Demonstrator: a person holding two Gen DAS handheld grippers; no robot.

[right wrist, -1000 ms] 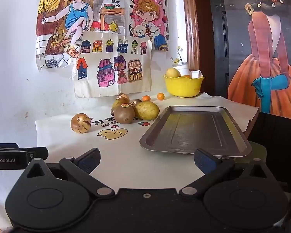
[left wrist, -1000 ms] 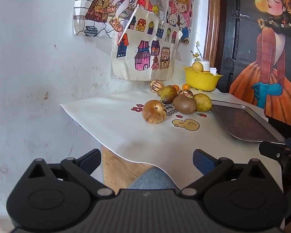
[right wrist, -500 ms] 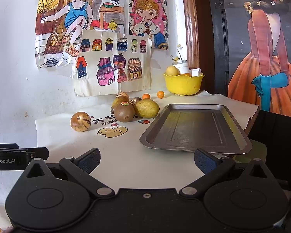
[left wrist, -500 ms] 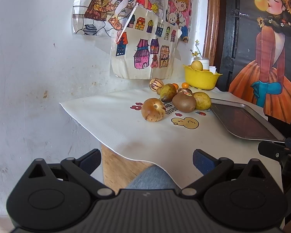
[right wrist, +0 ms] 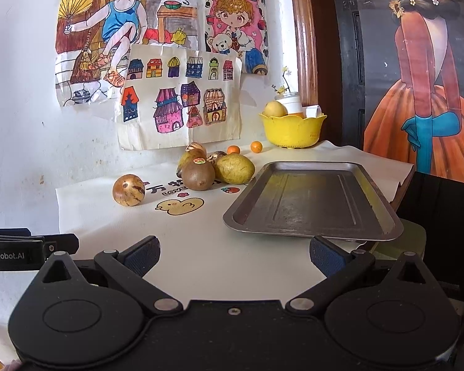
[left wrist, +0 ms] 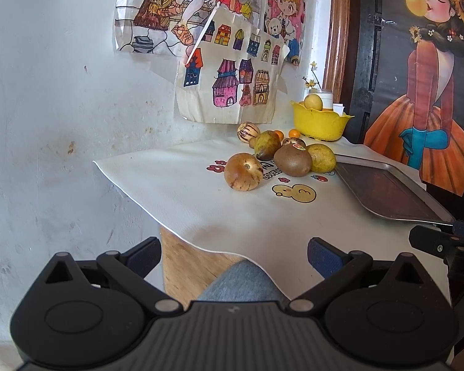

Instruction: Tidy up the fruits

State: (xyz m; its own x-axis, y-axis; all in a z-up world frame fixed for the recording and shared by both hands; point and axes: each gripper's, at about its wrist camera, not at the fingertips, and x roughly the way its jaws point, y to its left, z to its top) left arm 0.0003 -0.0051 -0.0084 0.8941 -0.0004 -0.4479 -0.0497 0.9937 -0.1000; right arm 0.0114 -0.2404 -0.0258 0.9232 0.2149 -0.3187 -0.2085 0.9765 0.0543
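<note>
Several fruits lie on the white table cover: a round brown striped fruit (left wrist: pixel 243 171) (right wrist: pixel 129 190) stands alone, behind it a brown kiwi with a sticker (left wrist: pixel 293 159) (right wrist: pixel 198 173), a yellow-green mango (left wrist: pixel 322 158) (right wrist: pixel 234 168), a green pear (left wrist: pixel 267 145) and two small oranges (right wrist: pixel 256 146). An empty metal tray (right wrist: pixel 312 201) (left wrist: pixel 386 193) lies to their right. My left gripper (left wrist: pixel 233 255) hangs open off the table's near left corner. My right gripper (right wrist: pixel 233 255) is open at the near edge, just short of the tray.
A yellow bowl (right wrist: pixel 292 130) (left wrist: pixel 320 123) holding a pale fruit stands at the back by the wall. Drawings hang on the white wall behind. A dark painted panel (right wrist: pixel 417 77) stands at the right. A grey-clad knee (left wrist: pixel 241 281) shows below the left gripper.
Both grippers have crept slightly forward toward the table. Both stay open and nothing on the table has moved.
</note>
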